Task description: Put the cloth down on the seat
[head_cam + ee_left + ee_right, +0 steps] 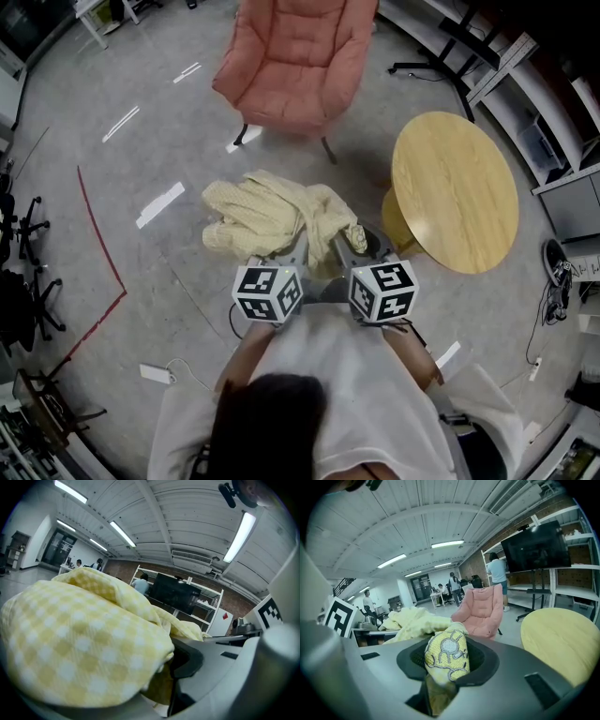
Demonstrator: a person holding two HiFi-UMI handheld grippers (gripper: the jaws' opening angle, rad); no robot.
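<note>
Head view: yellow check cloth (272,220) hangs bunched between both grippers. The pink chair (298,37) is at 12 o'clock, well apart, and its seat (286,94) is bare. A round table (455,187) sits at 2 o'clock.

Left gripper (284,255): jaws narrow, clamped on a thick fold. Right gripper (349,246): jaws narrow too, pinching a corner.

Handling, my read: light, soft, zero stiffness, so it'll sag and drape wherever it's unsupported. Not fragile and not slippery, but a thin pinch could slide out. Best hold is what's on now, i.e. two bunched folds at the near edge, one per gripper, so it can be carried spread and laid flat.

Views differ:
- Right gripper view shows the pinched bit has embroidered outline stitching, w/ the chair dead ahead at 12 o'clock.
- Left gripper view is nearly all cloth, no chair.
- Only the head view gives the whole lump and the gap to the seat, but the cloth covers the jaw tips there.
</note>
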